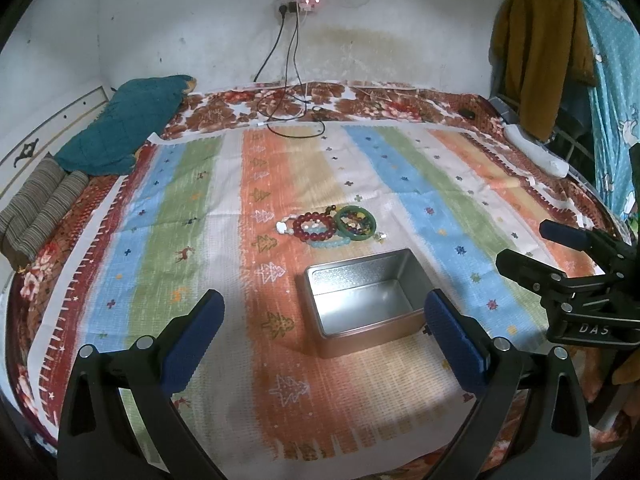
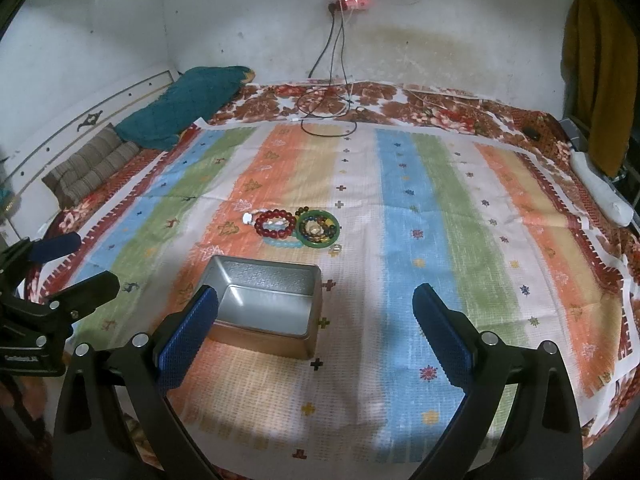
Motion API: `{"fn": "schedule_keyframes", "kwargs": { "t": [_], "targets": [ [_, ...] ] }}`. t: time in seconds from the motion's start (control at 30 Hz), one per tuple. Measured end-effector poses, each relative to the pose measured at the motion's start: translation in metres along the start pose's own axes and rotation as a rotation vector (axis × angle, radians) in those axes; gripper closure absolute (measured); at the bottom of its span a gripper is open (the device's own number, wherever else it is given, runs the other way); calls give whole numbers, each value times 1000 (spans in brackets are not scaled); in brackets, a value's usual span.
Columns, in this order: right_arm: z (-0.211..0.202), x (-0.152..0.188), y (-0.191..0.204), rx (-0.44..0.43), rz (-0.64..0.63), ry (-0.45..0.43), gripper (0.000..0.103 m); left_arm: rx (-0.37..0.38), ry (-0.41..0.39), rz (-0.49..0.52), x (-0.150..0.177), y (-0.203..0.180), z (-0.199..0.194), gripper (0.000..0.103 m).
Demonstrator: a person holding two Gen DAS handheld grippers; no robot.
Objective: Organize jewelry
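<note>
Striped cloth [image 1: 192,216] covers the bed under both my tools. On it sits the open metal tin [image 1: 362,300], empty, long side running roughly nine to three in the left view. The jewelry pile [image 1: 330,226] lies just beyond the tin at twelve o'clock from my left gripper [image 1: 324,332], at about eleven from my right gripper [image 2: 316,328]: a red bead bracelet [image 2: 275,223], a green bangle [image 2: 319,229] beside it, a pale blue strand [image 2: 282,244] touching both. By my judgement the left one lines up straighter. Both grippers hang above the cloth, level, pointing forward, jaws spread wide, gripping nothing
</note>
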State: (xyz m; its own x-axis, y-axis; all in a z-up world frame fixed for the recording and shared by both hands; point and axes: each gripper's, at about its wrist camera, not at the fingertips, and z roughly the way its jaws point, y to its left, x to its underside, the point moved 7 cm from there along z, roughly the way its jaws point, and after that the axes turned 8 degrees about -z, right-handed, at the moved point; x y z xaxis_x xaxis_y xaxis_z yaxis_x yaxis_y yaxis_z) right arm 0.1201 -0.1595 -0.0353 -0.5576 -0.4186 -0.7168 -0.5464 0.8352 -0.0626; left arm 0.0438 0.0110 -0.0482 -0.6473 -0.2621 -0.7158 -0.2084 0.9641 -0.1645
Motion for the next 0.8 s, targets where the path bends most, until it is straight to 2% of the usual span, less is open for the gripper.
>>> {"fn": "schedule_keyframes", "kwargs": {
  "t": [0.3,0.8],
  "targets": [
    [8,1,-2,8,2,20,4,-21,35,-2,-1,8,11,6],
    [40,-19,-12,10,-10,98,4,-78,107,23,-23,9,43,6]
  ]
}}
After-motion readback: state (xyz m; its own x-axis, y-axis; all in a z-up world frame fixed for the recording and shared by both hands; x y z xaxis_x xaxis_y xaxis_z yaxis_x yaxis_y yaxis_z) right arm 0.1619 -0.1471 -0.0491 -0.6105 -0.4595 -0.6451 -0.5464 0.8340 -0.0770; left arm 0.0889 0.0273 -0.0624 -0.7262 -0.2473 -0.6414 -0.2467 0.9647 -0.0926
